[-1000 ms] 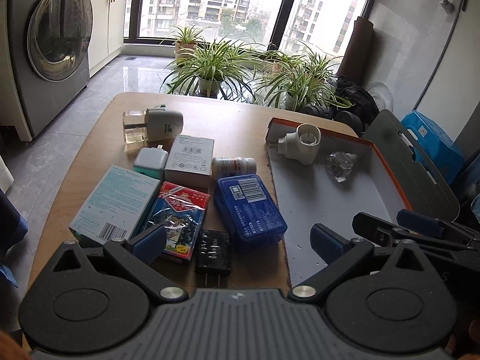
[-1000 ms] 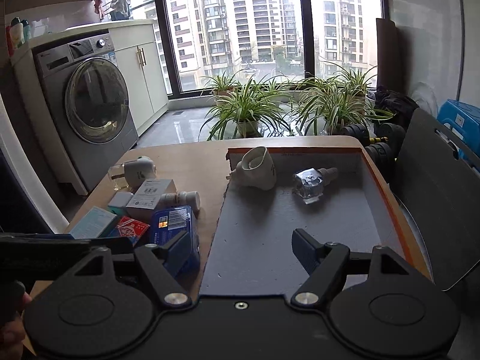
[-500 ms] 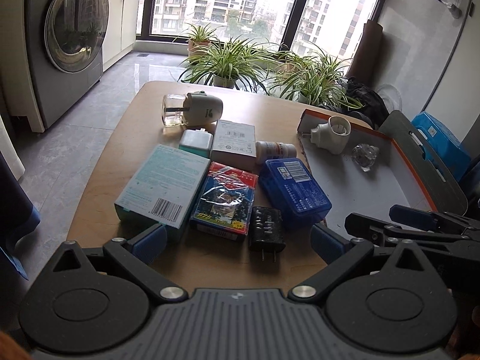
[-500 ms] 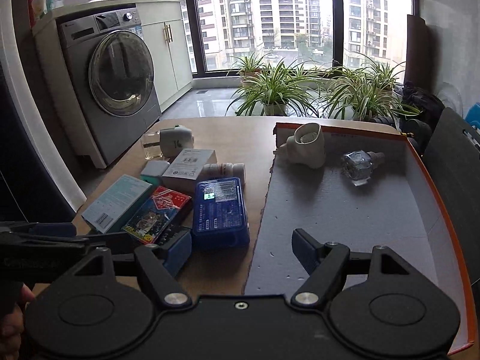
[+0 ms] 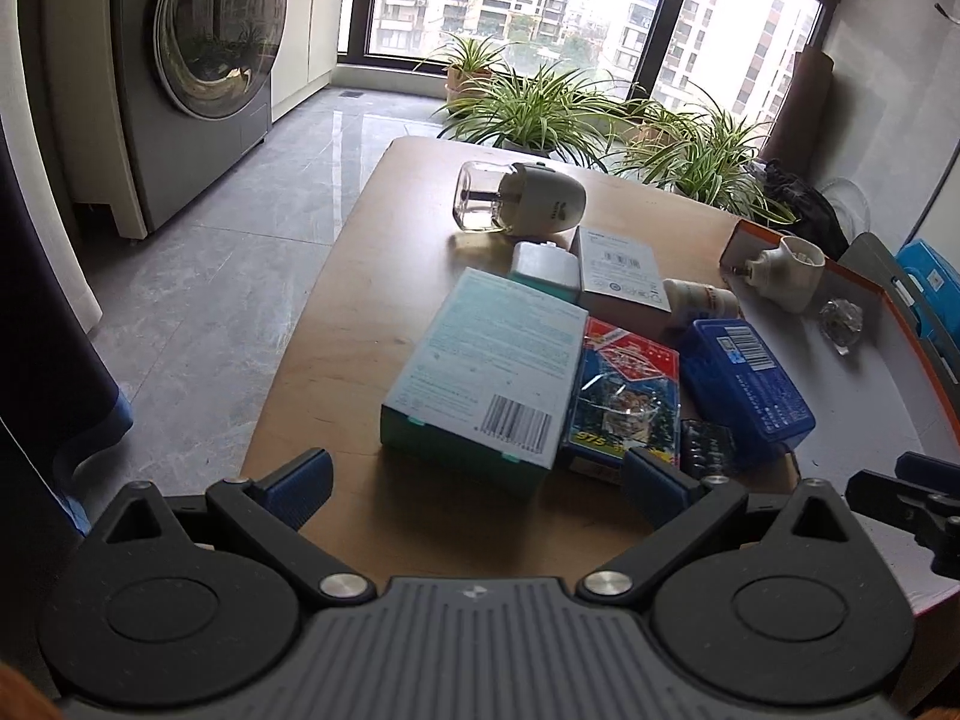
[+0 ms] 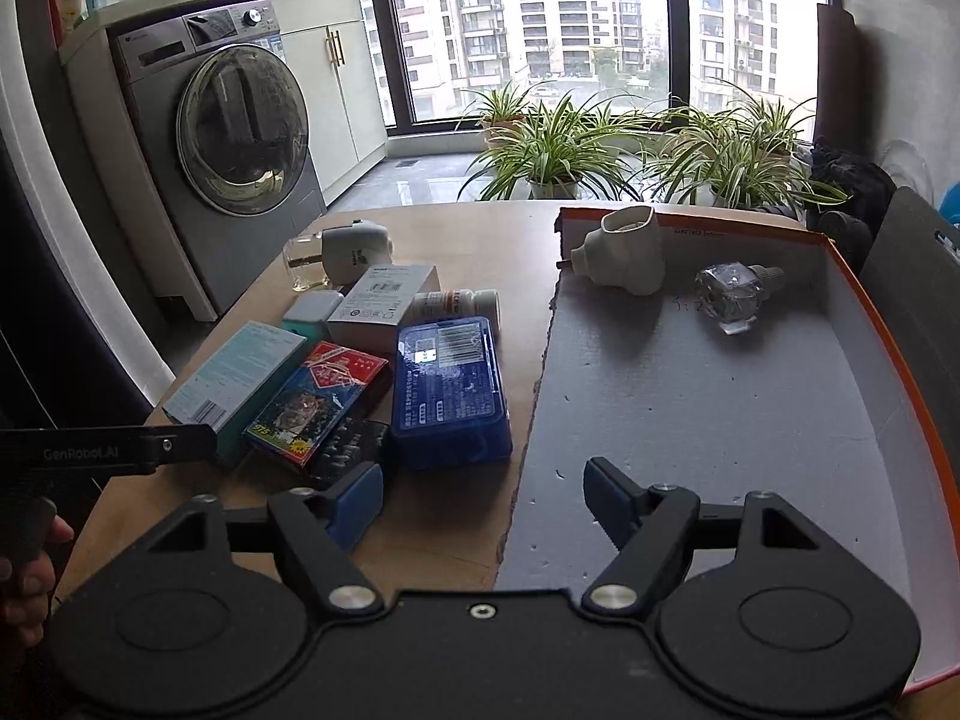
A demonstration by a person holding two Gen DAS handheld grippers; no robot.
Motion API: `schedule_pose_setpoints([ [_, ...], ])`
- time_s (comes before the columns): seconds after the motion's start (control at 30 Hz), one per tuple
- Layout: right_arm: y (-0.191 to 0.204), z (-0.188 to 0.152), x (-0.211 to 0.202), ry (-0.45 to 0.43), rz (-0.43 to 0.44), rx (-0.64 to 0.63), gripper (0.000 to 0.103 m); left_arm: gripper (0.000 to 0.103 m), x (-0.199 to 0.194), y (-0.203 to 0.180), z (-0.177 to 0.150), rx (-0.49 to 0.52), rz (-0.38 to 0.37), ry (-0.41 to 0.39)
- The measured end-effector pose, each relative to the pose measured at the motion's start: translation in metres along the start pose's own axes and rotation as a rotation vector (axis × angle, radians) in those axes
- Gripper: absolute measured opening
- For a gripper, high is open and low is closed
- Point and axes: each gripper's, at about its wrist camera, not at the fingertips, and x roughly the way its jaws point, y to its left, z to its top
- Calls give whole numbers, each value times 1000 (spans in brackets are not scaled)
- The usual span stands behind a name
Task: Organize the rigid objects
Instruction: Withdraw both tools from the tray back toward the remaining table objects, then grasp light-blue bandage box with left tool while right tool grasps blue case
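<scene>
On the wooden table lies a cluster of items: a teal box, a red card pack, a blue plastic case, a black charger, a white box, a pill bottle and a white plug-in device with a glass bottle. My left gripper is open, just short of the teal box. My right gripper is open over the near left edge of the orange-rimmed box, which holds a white plug-in device and a clear glass bottle.
A washing machine stands at the back left, potted plants under the window. The table's left edge drops to grey floor tiles. A dark panel leans right of the box. A hand shows at the right wrist view's lower left.
My left gripper has swung left and lower, so the teal box now lies straight ahead instead of the blue case. The right gripper shifted left early on, then held still. Both stayed open.
</scene>
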Motion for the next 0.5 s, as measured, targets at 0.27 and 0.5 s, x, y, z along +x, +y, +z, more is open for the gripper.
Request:
schedule_pose_setpoints([
  [0.27,-5,0,4,11,-9,11,87,103,31,7,23,52,23,-3],
  [0.5,-10,-1,11,26,-24,26,87,103,48,10,33,84,34,-12],
])
